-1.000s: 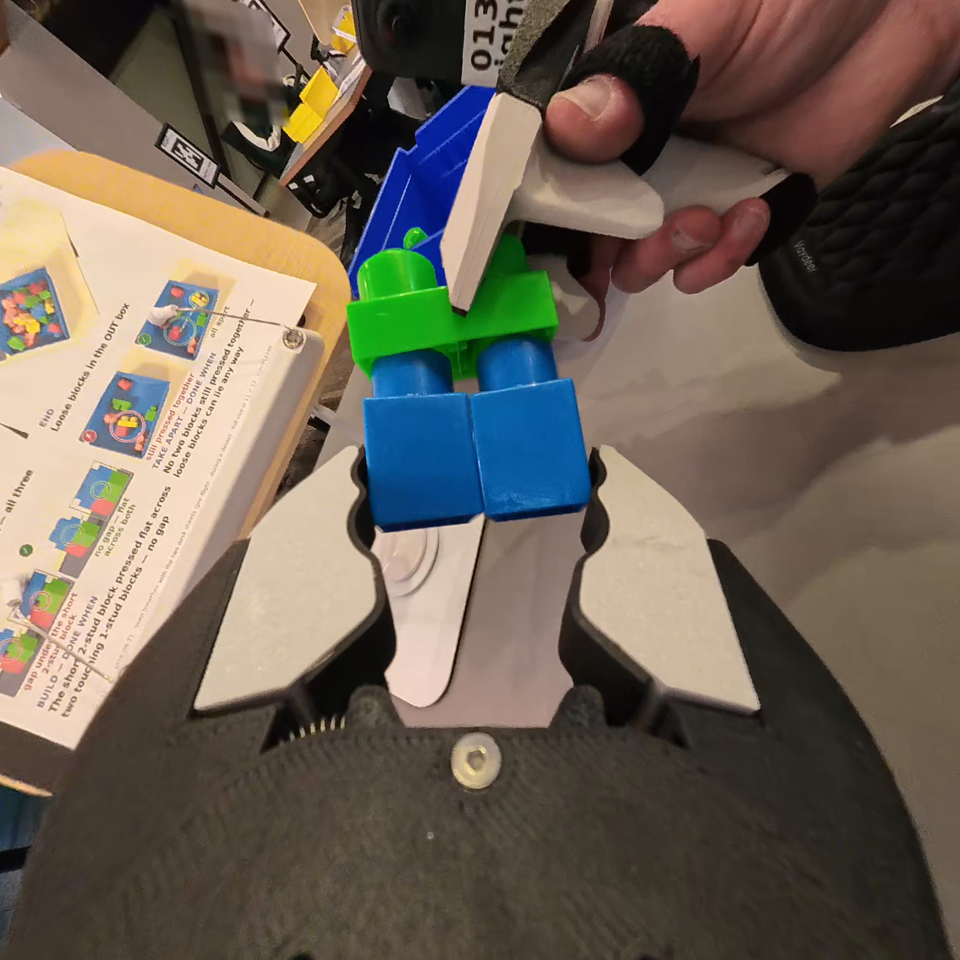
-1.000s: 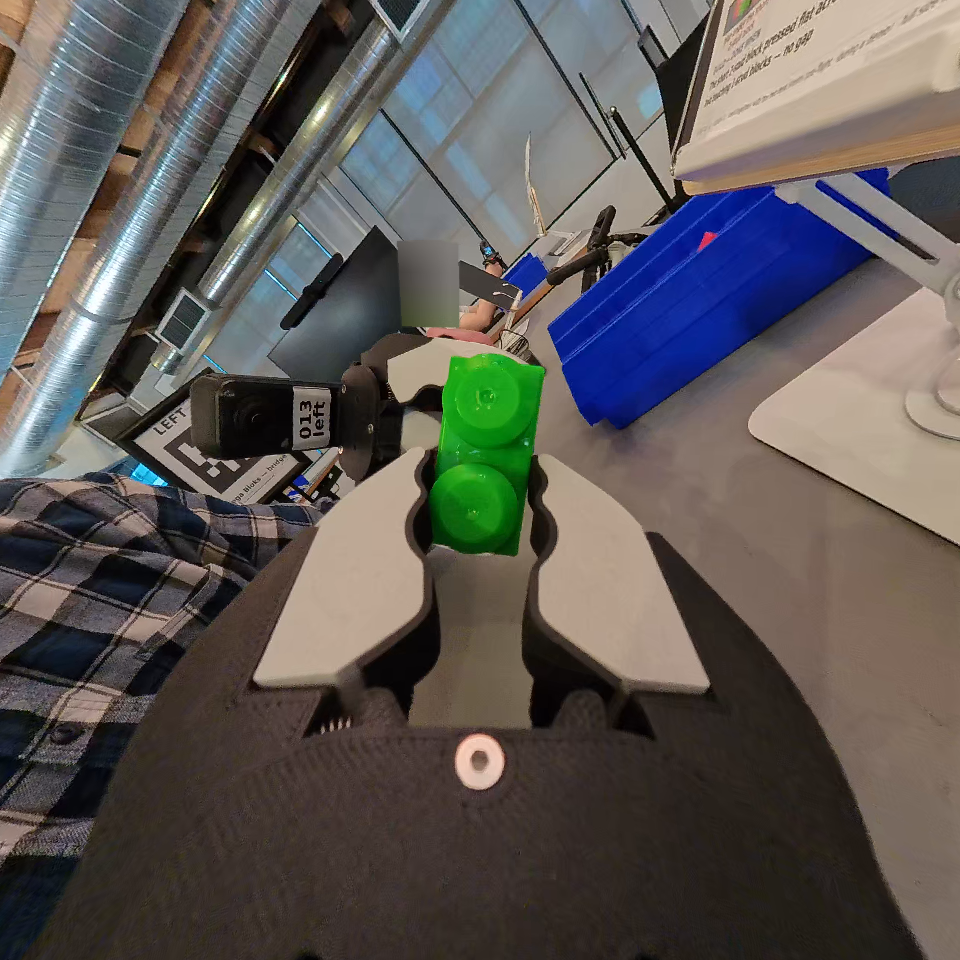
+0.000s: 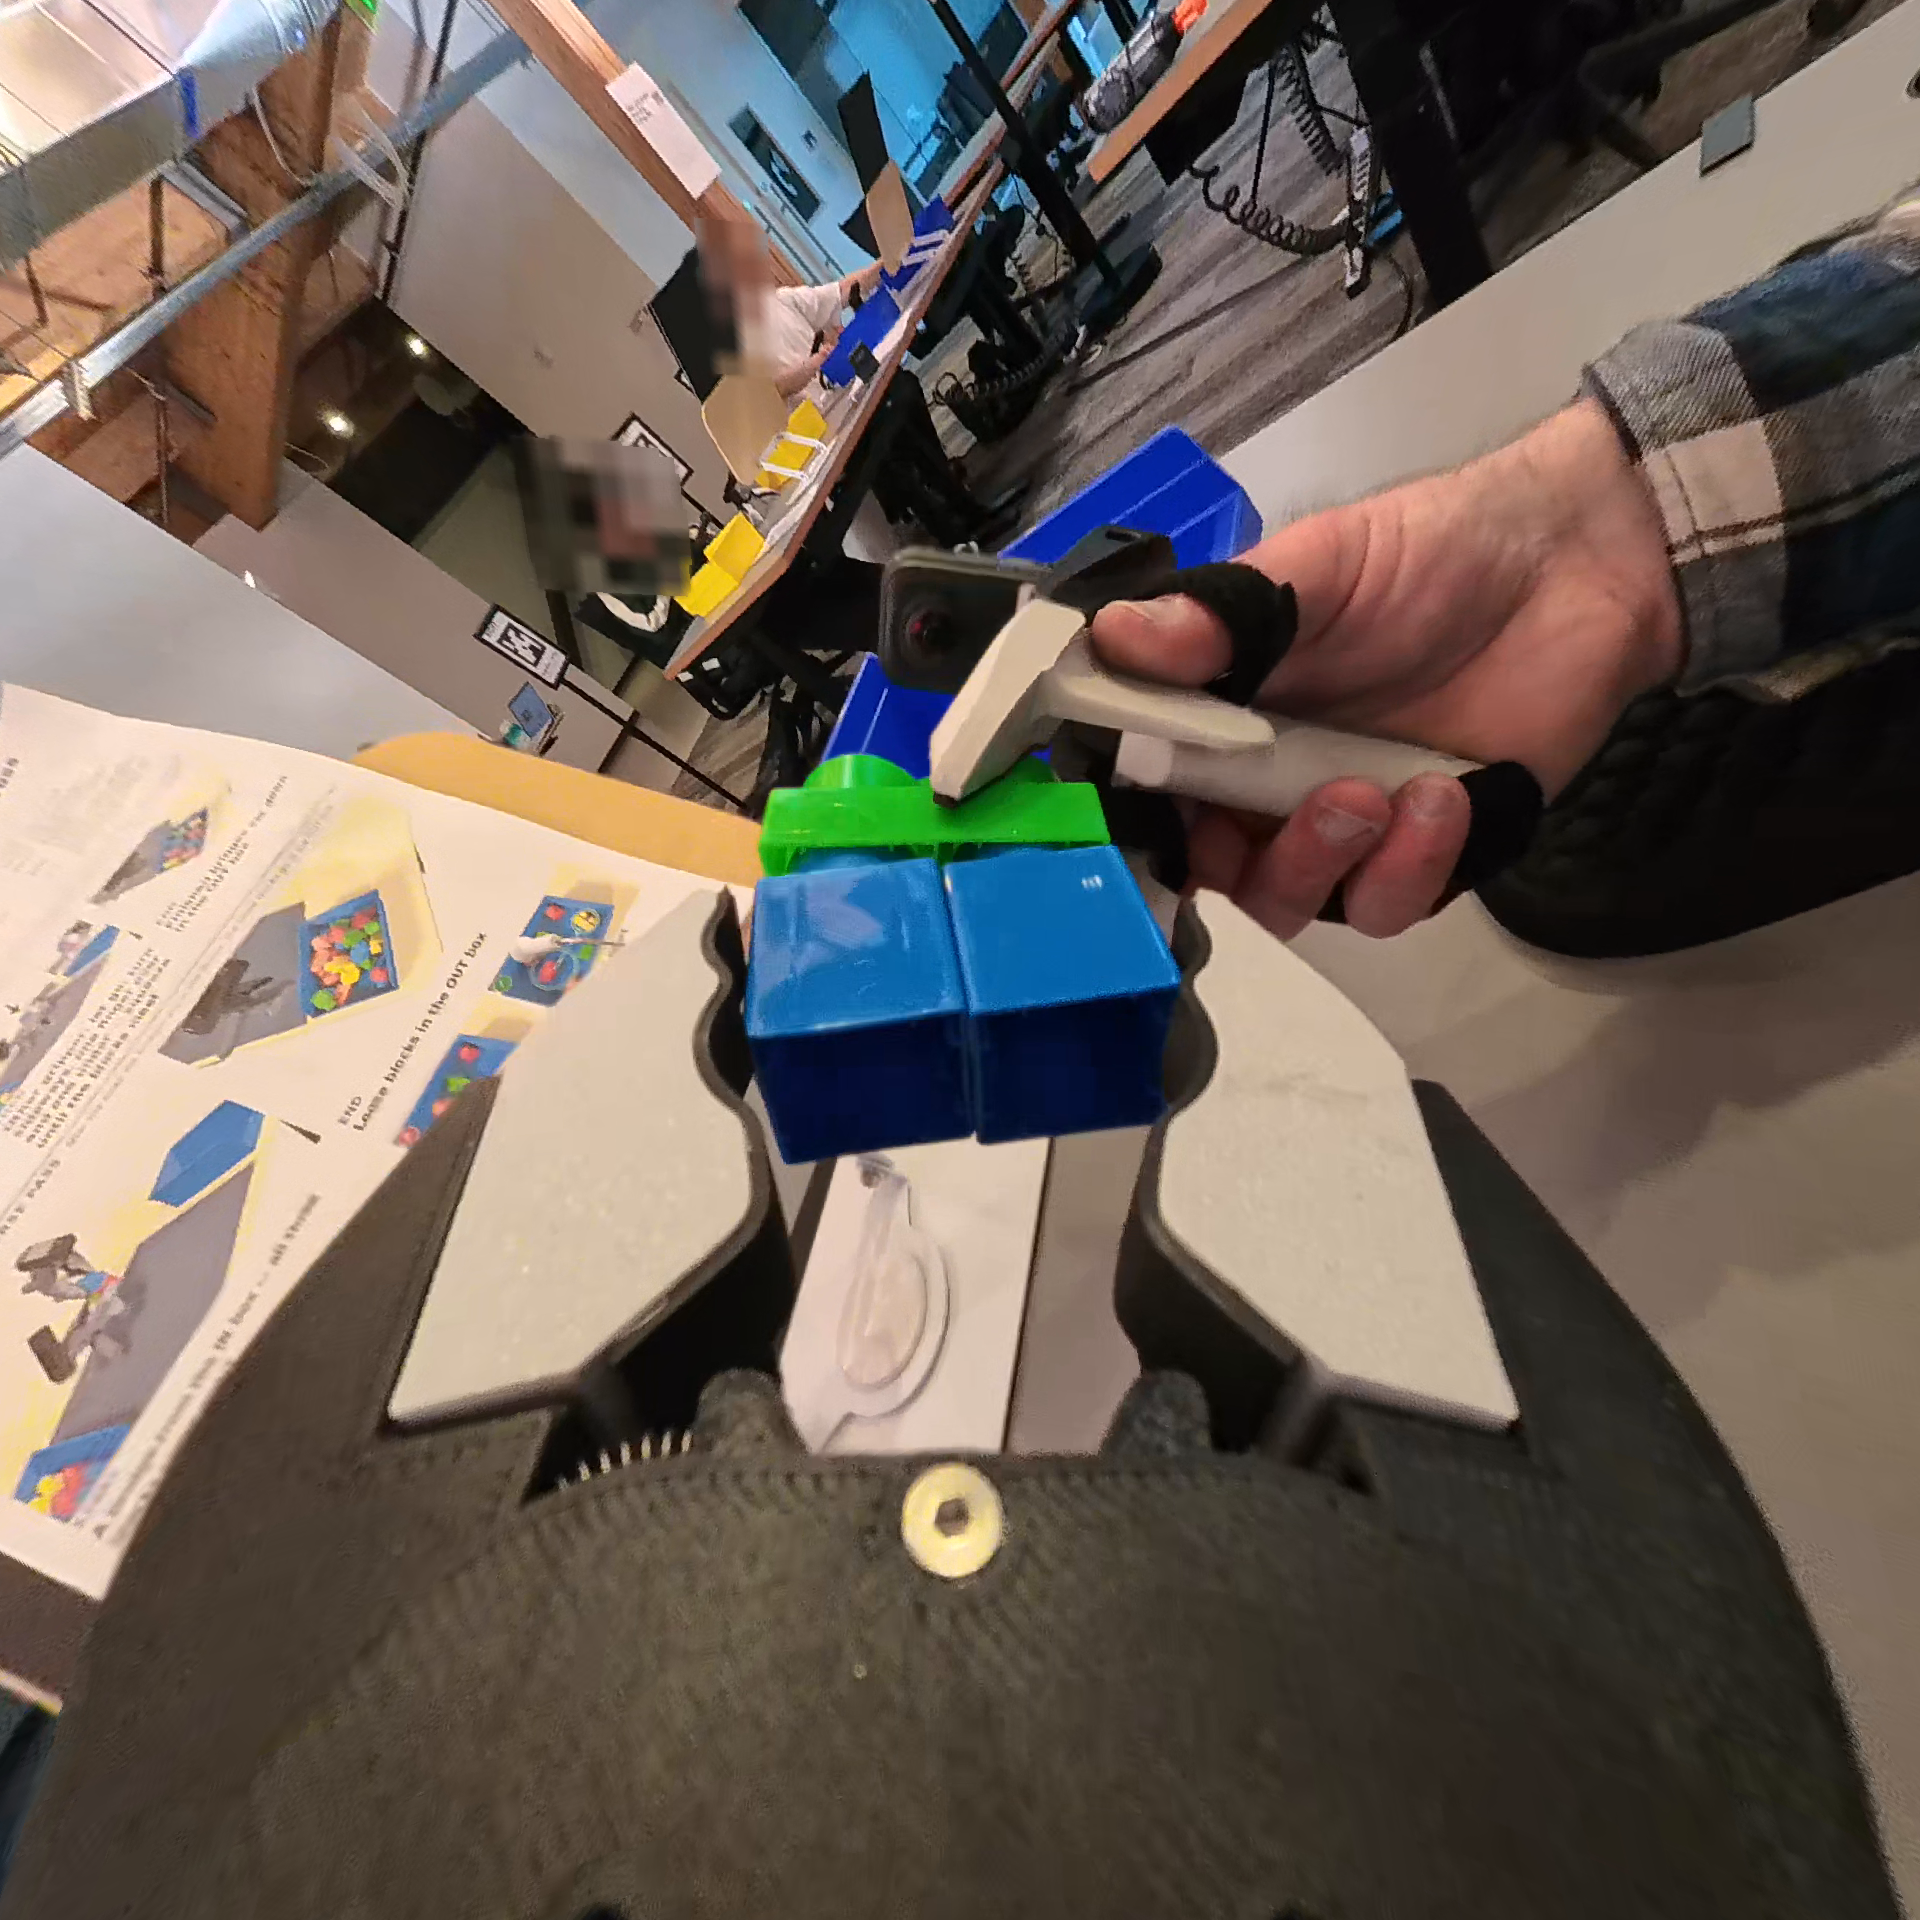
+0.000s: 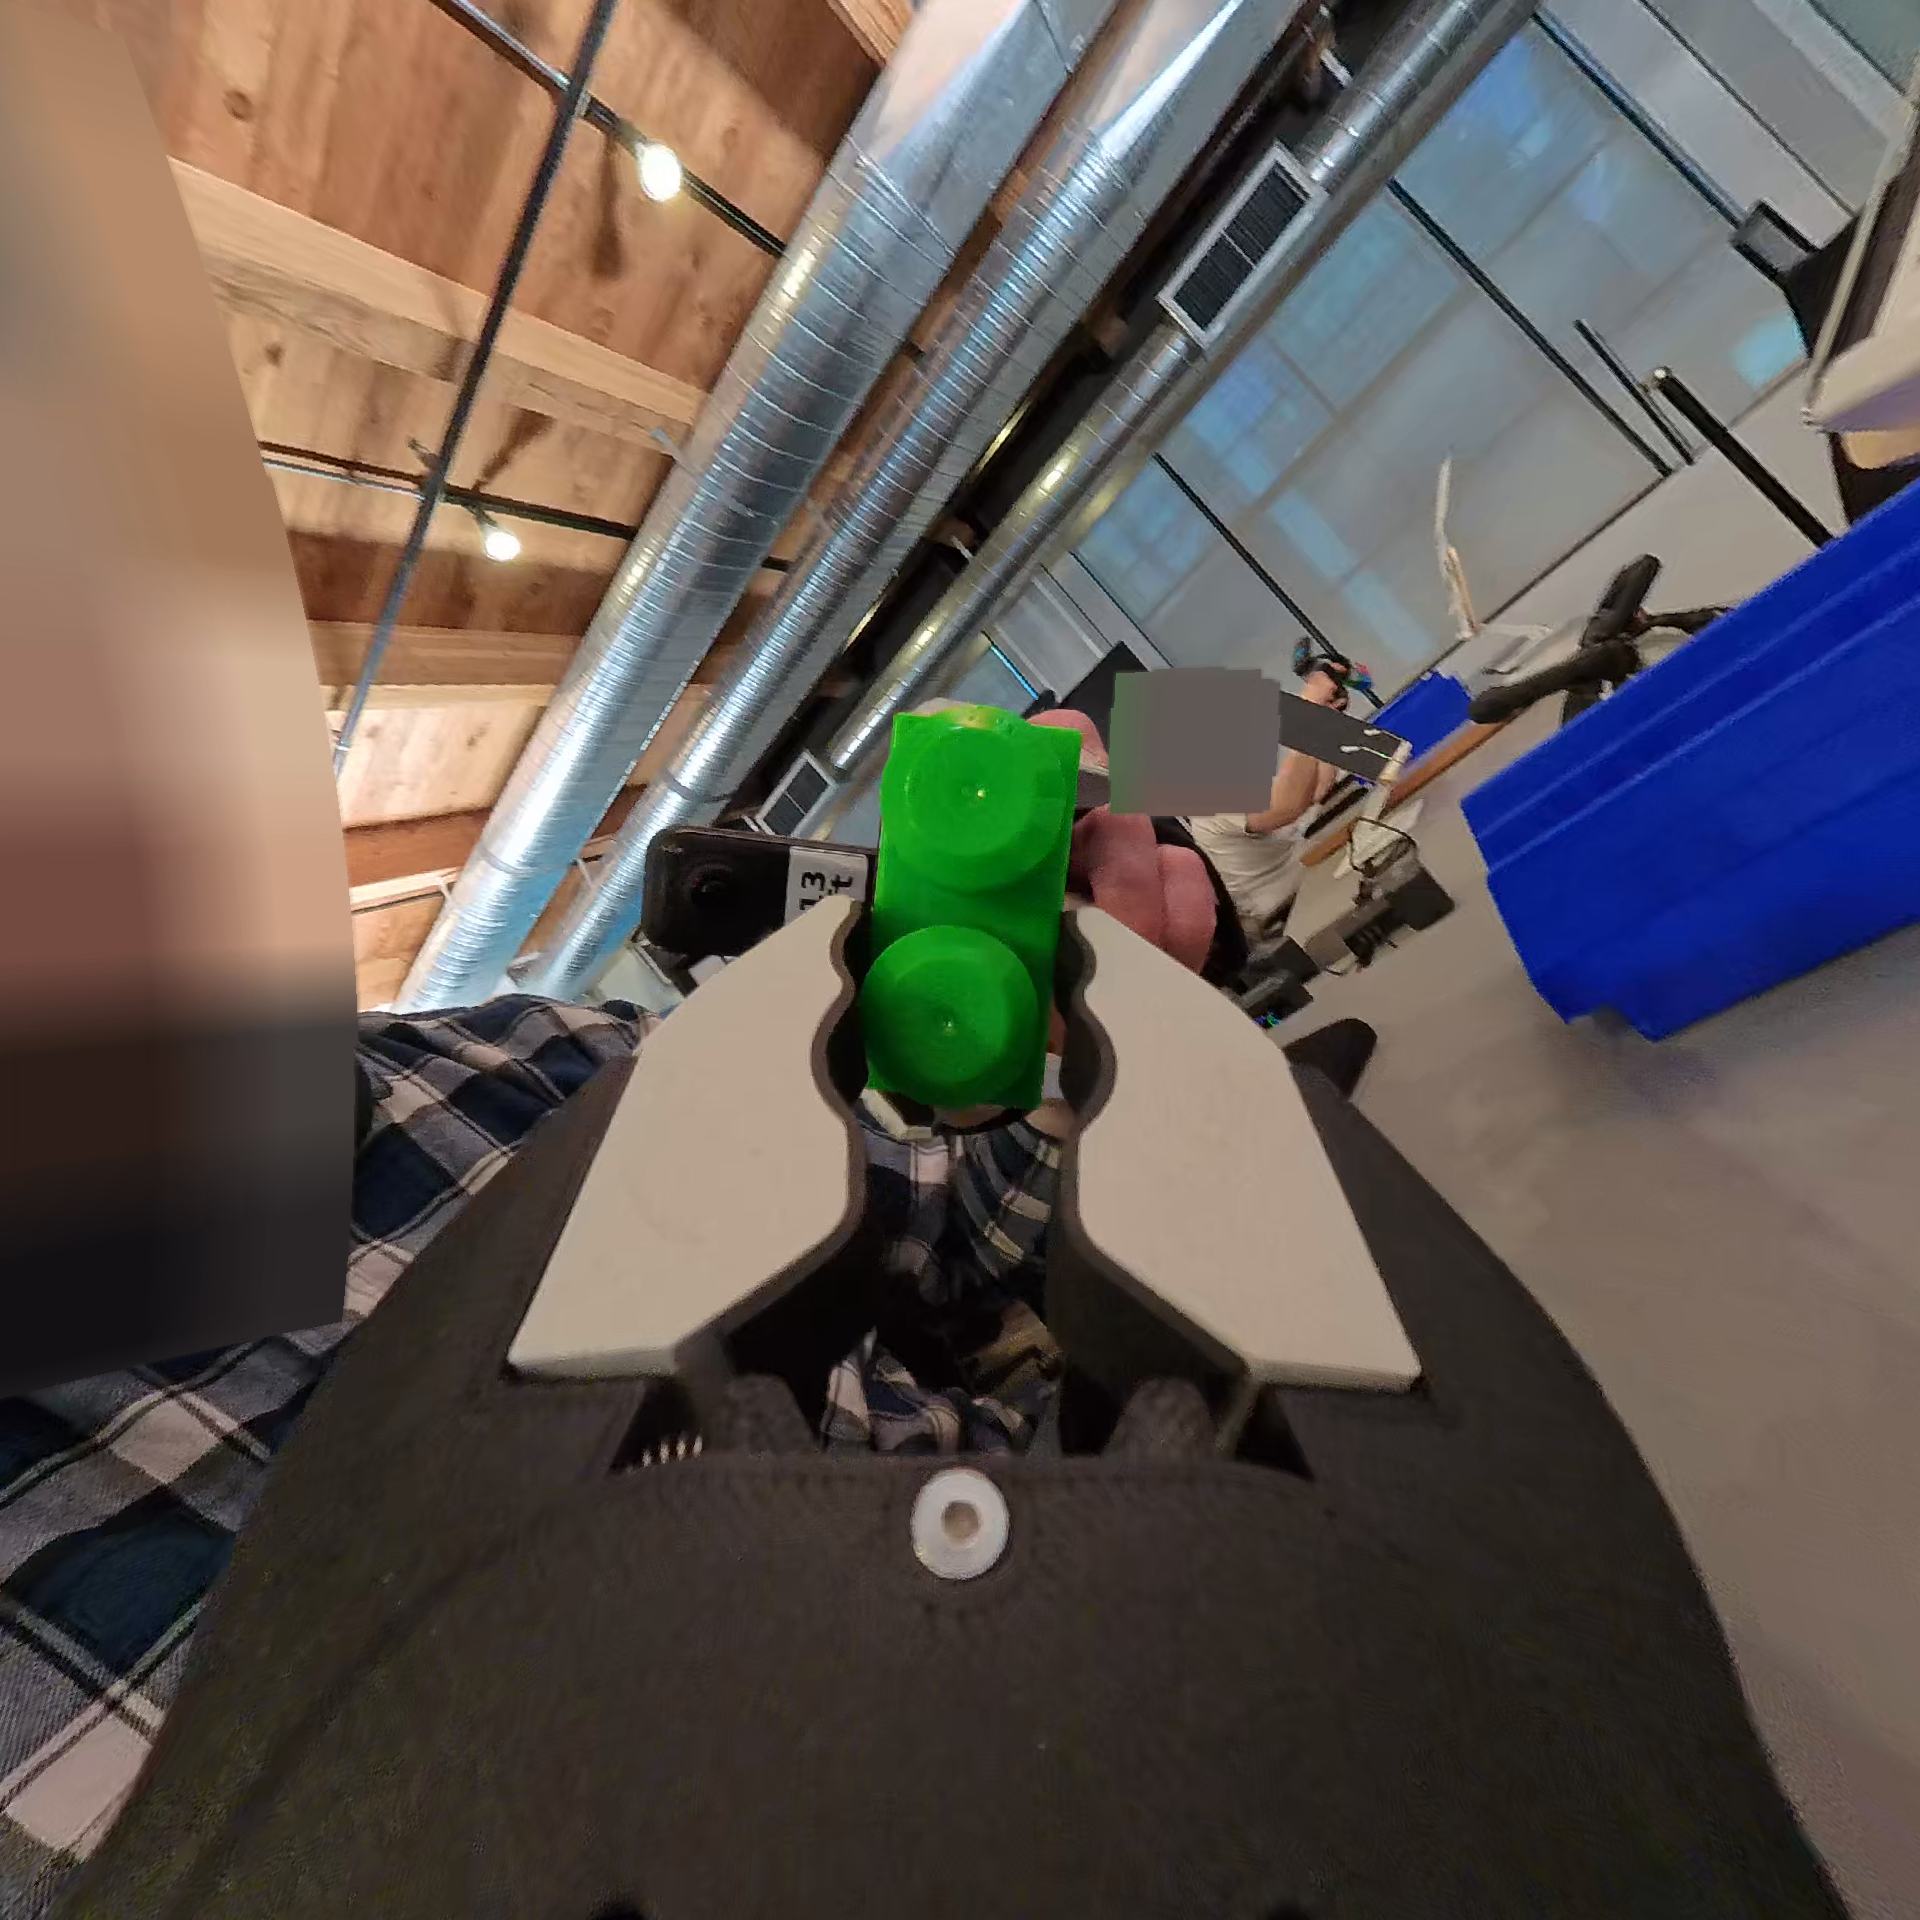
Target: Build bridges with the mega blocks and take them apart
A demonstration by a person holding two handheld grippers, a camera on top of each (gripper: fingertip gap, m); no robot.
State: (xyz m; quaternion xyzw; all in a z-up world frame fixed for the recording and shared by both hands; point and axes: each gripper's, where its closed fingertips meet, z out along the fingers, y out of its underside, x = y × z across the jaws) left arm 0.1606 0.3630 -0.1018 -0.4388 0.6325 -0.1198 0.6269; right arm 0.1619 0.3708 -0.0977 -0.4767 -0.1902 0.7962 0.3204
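The left tool (image 3: 961,997) clamped two blue blocks (image 3: 956,997); the right tool (image 4: 961,997) gripped the green block (image 4: 966,914) bridging them. Likely dismantling: next, pull green off.

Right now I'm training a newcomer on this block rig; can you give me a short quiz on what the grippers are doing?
1. True or false: the left gripper clamps two blue blocks side by side.
2. Which colour is the block in the right gripper? A red, B green, C yellow.
3. Fill in: the green block sits across the tops of the two ___ blocks.

Key: 1 true; 2 B; 3 blue.
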